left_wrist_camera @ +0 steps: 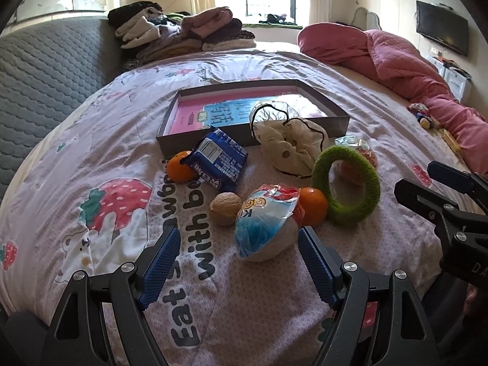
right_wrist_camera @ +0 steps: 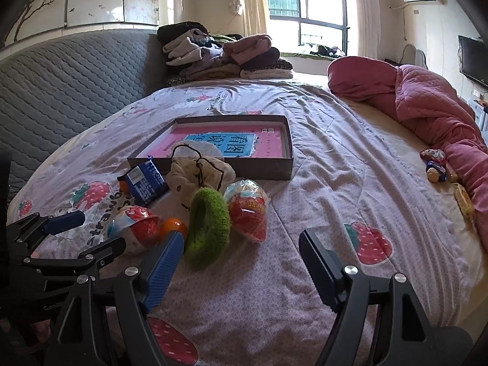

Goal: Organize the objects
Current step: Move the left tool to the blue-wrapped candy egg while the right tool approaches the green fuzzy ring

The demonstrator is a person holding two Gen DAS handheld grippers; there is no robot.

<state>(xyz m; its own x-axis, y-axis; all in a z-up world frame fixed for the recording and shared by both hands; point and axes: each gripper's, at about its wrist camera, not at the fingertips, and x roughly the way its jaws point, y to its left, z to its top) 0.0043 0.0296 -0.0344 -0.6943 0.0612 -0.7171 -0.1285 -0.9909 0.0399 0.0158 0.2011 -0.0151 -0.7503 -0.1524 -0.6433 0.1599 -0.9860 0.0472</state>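
A shallow grey box (left_wrist_camera: 195,141) (right_wrist_camera: 283,143) with a pink and blue book inside lies on the bed. In front of it sit a blue snack packet (left_wrist_camera: 218,160) (right_wrist_camera: 145,183), two oranges (left_wrist_camera: 180,166) (left_wrist_camera: 314,206), a walnut (left_wrist_camera: 224,209), a wrapped white and blue ball (left_wrist_camera: 267,228) (right_wrist_camera: 137,228), a green knitted ring (left_wrist_camera: 347,184) (right_wrist_camera: 209,228), a cream scrunchie (left_wrist_camera: 292,148) (right_wrist_camera: 195,177) and a red snack bag (right_wrist_camera: 248,210). My left gripper (left_wrist_camera: 238,260) is open just before the ball. My right gripper (right_wrist_camera: 242,267) is open and empty, right of the ring.
Folded clothes (left_wrist_camera: 180,32) are piled at the bed's far end. A pink quilt (left_wrist_camera: 405,70) runs along the right side, with small toys (right_wrist_camera: 436,164) beside it. A grey padded headboard (left_wrist_camera: 39,70) is on the left.
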